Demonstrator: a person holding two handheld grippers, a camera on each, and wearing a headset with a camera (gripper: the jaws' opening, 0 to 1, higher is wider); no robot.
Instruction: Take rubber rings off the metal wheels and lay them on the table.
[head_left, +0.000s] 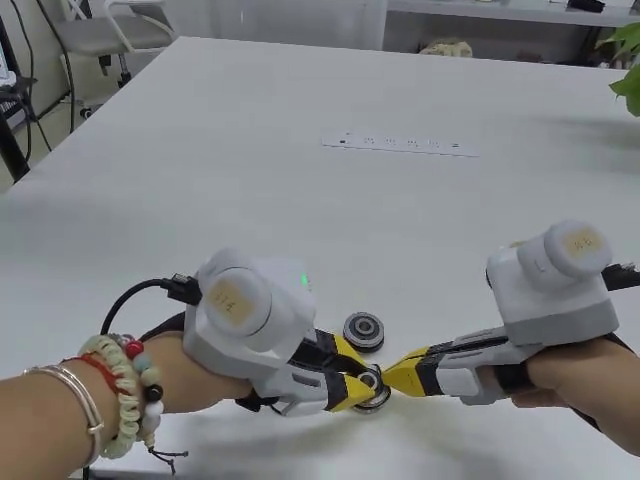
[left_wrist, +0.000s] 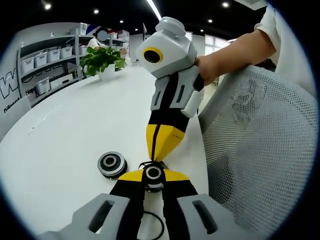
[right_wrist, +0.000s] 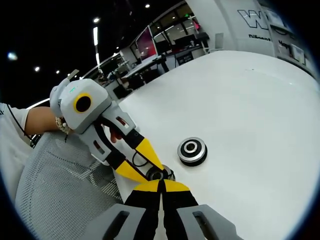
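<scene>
- A left gripper (head_left: 358, 385), in a hand wearing bead bracelets, is reaching in from the left along the table's (head_left: 300, 200) near edge.
- Its 2 yellow jaws are clamping 1 metal wheel (left_wrist: 153, 173) between them. The wheel is lying flat on the table with its hub facing up.
- A thin black rubber ring (left_wrist: 145, 162) is lifting off that wheel's rim on the side facing away from the left gripper.
- The right gripper (right_wrist: 161, 183) is coming in from the right, nose to nose with the left one. Its jaws are pressing together at the rim and appear to be pinching the ring.
- The ring is sitting right at the right jaw tips, so a pull rightward, away from the left gripper, looks likeliest to peel it free.
- A 2nd wheel (head_left: 363, 331) is resting just beyond the pair, further from the near edge, touched by neither gripper.
</scene>
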